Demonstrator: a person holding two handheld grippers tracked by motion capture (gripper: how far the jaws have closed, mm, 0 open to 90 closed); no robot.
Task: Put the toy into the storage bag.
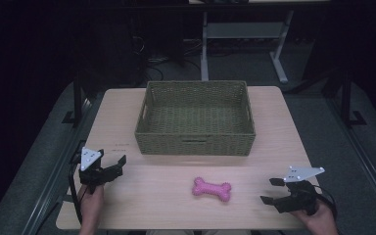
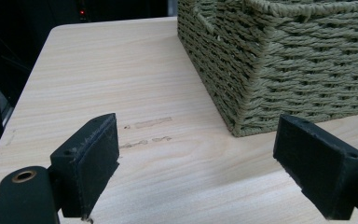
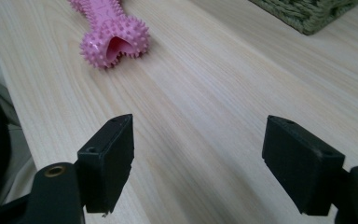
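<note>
- Tongs first: the right tongs (image 1: 272, 191) hover low over the near right part of the worktop (image 1: 127, 105), jaws spread wide with nothing between them.
- The left tongs (image 1: 118, 163) sit at the near left edge, likewise released and empty; the left gripper view shows bare wood between their pads, with the near left corner of the basket ahead.
- Between the two, near the front edge, lies the pink spiked bone toy (image 1: 211, 189), flat on the wood with its long axis running roughly left to right.
- The toy is near the right tongs but apart from them, off toward the worktop's middle; in the right gripper view its knobbed end (image 3: 114, 43) lies ahead and left of the open jaws, untouched.
- It is well apart from the left tongs.
- Farther back stands the woven green basket (image 1: 194, 140), with nothing visible inside it.
- Judging by this, the work has barely begun: the toy is not yet grasped or lifted, and the reach, the grip and, most likely, a transfer into the basket all remain.
</note>
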